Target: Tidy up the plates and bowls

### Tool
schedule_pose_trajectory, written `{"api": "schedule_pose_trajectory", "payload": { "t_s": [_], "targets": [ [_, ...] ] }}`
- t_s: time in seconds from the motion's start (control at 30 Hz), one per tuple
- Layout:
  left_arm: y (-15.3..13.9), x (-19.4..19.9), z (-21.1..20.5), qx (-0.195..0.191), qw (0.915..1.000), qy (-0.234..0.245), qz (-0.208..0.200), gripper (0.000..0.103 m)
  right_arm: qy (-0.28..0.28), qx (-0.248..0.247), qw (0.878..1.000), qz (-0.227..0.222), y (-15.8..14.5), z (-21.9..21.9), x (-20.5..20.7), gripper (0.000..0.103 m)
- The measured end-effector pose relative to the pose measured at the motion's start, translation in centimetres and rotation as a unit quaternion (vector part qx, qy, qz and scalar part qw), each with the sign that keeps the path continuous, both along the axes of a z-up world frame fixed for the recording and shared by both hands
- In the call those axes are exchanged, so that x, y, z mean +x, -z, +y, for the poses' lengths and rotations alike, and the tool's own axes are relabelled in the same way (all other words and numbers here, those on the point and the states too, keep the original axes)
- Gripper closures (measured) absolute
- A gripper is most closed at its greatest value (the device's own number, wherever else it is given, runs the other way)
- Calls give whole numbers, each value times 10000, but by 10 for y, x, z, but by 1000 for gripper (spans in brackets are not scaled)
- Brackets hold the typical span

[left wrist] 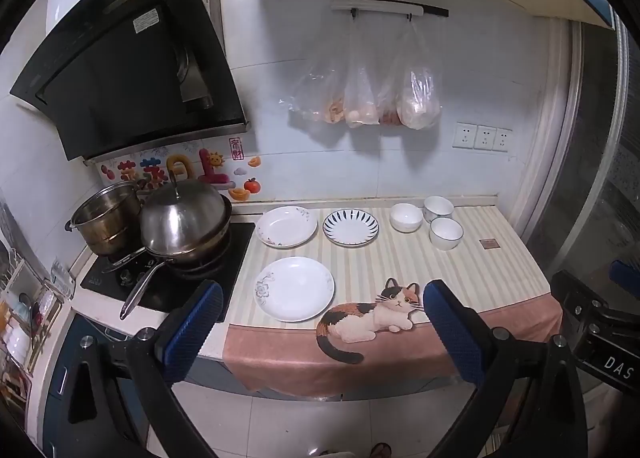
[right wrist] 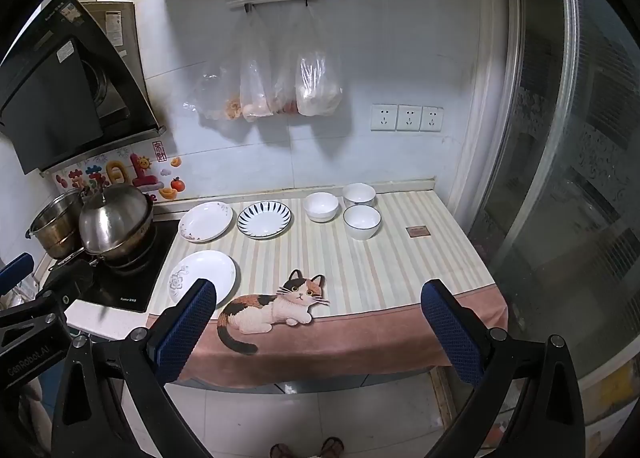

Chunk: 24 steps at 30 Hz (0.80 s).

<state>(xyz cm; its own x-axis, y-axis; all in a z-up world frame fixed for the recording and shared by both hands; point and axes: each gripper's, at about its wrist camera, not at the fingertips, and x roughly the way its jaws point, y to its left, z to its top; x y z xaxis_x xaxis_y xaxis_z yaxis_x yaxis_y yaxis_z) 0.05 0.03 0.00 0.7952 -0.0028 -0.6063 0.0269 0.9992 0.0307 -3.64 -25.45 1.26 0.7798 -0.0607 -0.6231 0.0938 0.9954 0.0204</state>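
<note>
Three plates lie on the striped counter cloth [left wrist: 460, 270]: a white floral plate [left wrist: 295, 288] [right wrist: 202, 278] in front, a second white plate [left wrist: 286, 226] [right wrist: 205, 221] behind it, and a blue-rayed plate [left wrist: 350, 227] [right wrist: 264, 219] to its right. Three white bowls stand at the back right: one plain bowl [left wrist: 406, 217] [right wrist: 321, 206], a far rimmed bowl [left wrist: 438, 208] [right wrist: 359, 194] and a near rimmed bowl [left wrist: 446, 232] [right wrist: 361, 221]. My left gripper [left wrist: 322, 314] and right gripper [right wrist: 318, 312] hang open and empty before the counter's front edge, well short of the dishes.
A hob [left wrist: 160, 278] at the left carries a lidded steel wok [left wrist: 184, 222] and a steel pot [left wrist: 106, 218] under a black hood [left wrist: 128, 58]. Plastic bags [left wrist: 372, 94] hang on the wall. A glass door [right wrist: 568, 178] borders the right. Feet in sandals [right wrist: 308, 448] stand on the tiled floor.
</note>
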Motion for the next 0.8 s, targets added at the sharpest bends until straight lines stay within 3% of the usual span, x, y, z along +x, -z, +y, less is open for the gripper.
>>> {"api": "schedule_pose_trajectory", "payload": {
  "t_s": [0.8],
  "targets": [
    [-5, 3, -5, 9, 10000, 9, -37, 0, 15, -20, 10000, -21, -2, 0, 4, 0]
  ]
}}
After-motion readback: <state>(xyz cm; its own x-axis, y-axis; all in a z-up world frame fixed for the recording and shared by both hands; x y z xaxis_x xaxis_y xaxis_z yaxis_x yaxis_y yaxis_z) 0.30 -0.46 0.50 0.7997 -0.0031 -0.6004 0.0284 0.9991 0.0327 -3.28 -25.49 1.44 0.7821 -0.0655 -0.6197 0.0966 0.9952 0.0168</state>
